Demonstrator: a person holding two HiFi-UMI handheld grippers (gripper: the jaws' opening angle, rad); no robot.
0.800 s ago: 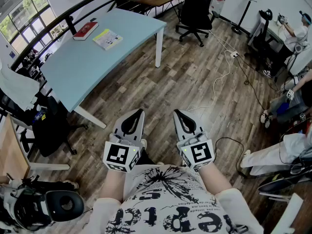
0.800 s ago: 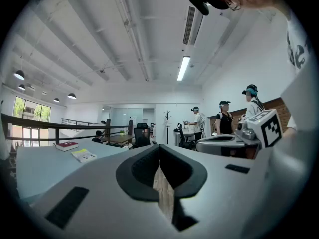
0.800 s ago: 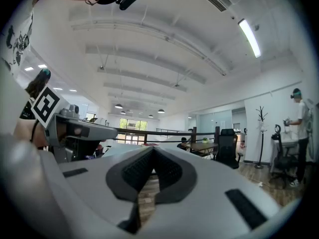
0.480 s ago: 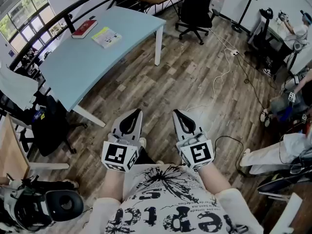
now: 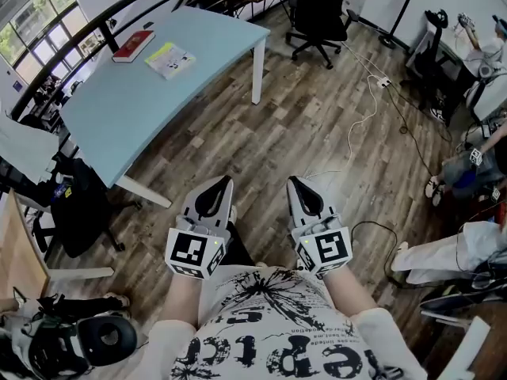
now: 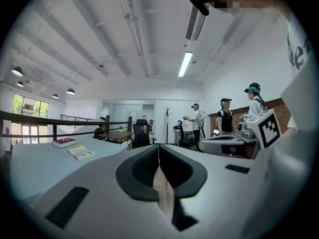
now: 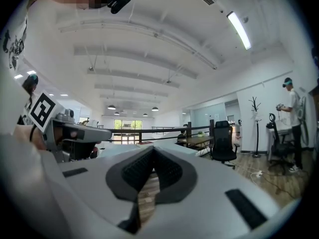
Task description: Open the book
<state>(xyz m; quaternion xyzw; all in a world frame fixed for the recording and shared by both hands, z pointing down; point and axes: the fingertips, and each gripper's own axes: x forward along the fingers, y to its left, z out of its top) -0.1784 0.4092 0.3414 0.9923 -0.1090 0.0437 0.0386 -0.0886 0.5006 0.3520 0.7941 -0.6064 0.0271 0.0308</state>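
Holding both grippers over the wood-plank floor (image 5: 317,125), I read the left gripper (image 5: 222,184) and right gripper (image 5: 295,184) as jaws pressed together, empty. Red hardcover book (image 5: 133,45) and yellow-white paperback book (image 5: 172,60) lie closed on the pale blue table (image 5: 119,109), well away; cover print illegible.

Head view steeply down onto left hand-held gripper (image 5: 223,183) and right hand-held gripper (image 5: 295,183); their views level toward shared blue table (image 5: 135,93).
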